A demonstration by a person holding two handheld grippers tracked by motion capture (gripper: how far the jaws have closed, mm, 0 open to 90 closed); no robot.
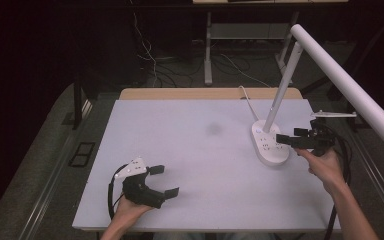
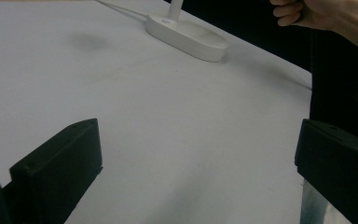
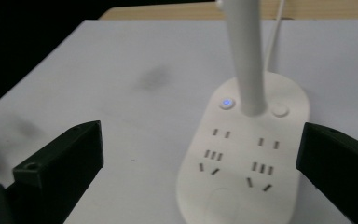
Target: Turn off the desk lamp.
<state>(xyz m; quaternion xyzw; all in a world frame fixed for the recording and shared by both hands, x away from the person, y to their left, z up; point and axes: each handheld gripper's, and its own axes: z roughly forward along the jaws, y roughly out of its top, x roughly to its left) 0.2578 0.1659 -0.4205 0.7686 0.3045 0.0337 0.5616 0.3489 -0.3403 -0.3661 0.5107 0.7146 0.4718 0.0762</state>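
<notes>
— Sitting low at the near edge of the table [image 1: 200, 145], the left gripper [image 1: 161, 181] is gaping wide with nothing between its jaws. Is anything getting done yet?

— Not that I can see. The right gripper [image 1: 286, 136] is hovering just over the lamp base [image 3: 247, 158], jaws spread wide to either side of it, gripping nothing.

— So what's it going for?

— I'm guessing one of the two buttons by the lamp stem [image 3: 247, 56]; the blue-lit button [image 3: 226, 103] is already glowing, the plain button [image 3: 280, 111] isn't.

— And the lamp head [image 1: 350, 87]?

— It's running out of frame, so I'm not seeing whether it's lit. The cord [image 1: 247, 102] is trailing off the far edge, its plug hidden.
</notes>
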